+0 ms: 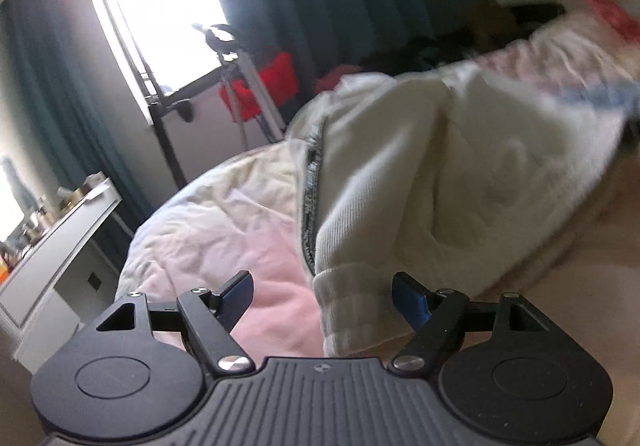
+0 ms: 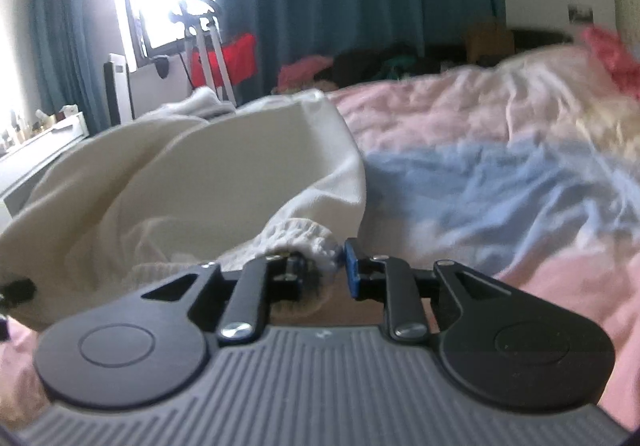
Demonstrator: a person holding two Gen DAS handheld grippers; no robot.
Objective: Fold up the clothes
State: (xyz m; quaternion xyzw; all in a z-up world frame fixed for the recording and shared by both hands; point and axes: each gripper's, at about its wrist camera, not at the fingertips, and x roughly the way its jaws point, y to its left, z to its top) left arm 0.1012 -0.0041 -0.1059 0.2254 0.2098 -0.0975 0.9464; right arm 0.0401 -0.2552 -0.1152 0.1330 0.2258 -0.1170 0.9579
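A cream zip-up sweatshirt (image 1: 420, 174) lies bunched on the bed, its grey zipper (image 1: 310, 206) running down the left side. My left gripper (image 1: 324, 298) is open, and the ribbed cuff (image 1: 352, 310) sits between its fingers without being pinched. In the right wrist view the same sweatshirt (image 2: 192, 182) is heaped at the left. My right gripper (image 2: 322, 266) is shut on its ribbed cuff (image 2: 304, 242), which bulges out between the blue pads.
The bed has a rumpled pink and blue quilt (image 2: 500, 174). A white dresser (image 1: 52, 246) with small items stands left of the bed. A stand (image 1: 168, 118) and red fabric (image 1: 276, 82) are by the window. Dark clothes (image 2: 380, 66) lie at the far edge.
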